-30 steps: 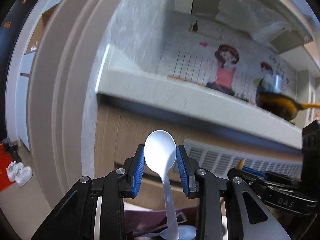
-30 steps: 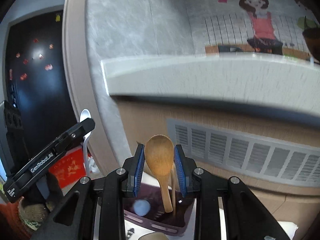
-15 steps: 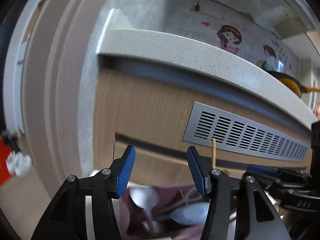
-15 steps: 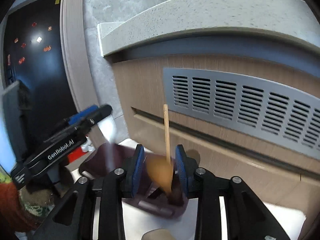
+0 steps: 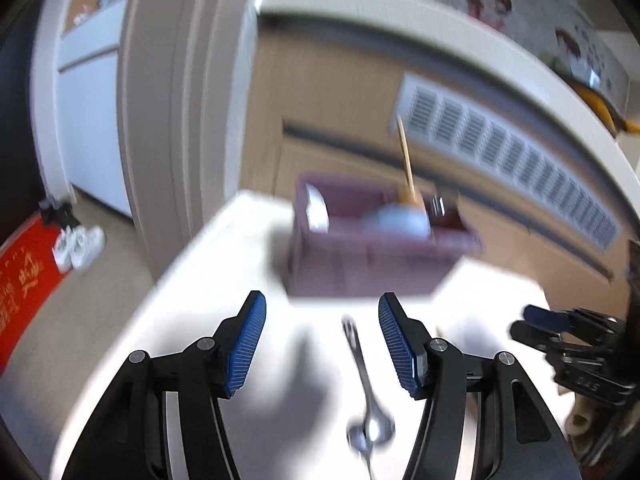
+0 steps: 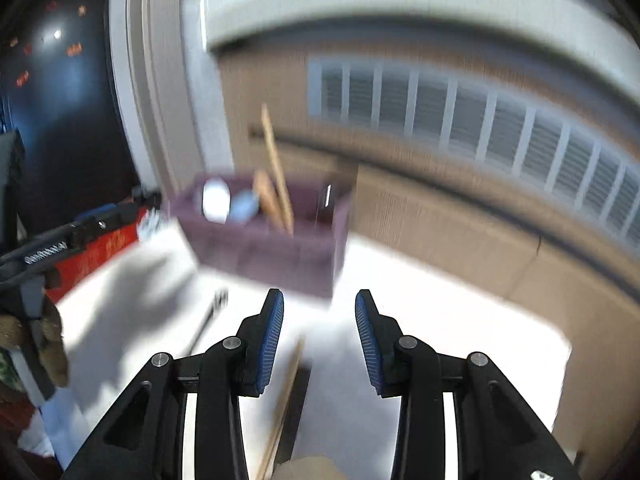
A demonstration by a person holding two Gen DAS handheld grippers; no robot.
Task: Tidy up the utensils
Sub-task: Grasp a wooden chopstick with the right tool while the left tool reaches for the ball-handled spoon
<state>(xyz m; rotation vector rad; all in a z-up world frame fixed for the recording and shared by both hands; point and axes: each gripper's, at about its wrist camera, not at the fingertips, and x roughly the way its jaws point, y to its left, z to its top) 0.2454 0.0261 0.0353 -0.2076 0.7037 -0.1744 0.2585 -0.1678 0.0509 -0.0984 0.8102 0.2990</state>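
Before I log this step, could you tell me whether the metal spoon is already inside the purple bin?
No, the metal spoon lies on the white table.

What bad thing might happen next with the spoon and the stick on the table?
1. The metal spoon lies flat on the white table; the open left gripper might skid off its thin handle.
2. The wooden stick sits off-centre by the open right gripper, so one pad may knock it away.
3. Everything is blurred, so either gripper might bump the purple box.

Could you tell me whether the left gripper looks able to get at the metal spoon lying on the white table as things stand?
Probably yes. The left gripper stands open and empty, and the metal spoon lies flat on the white table directly between its fingers, with nothing over it. The purple bin sits farther back, clear of it.
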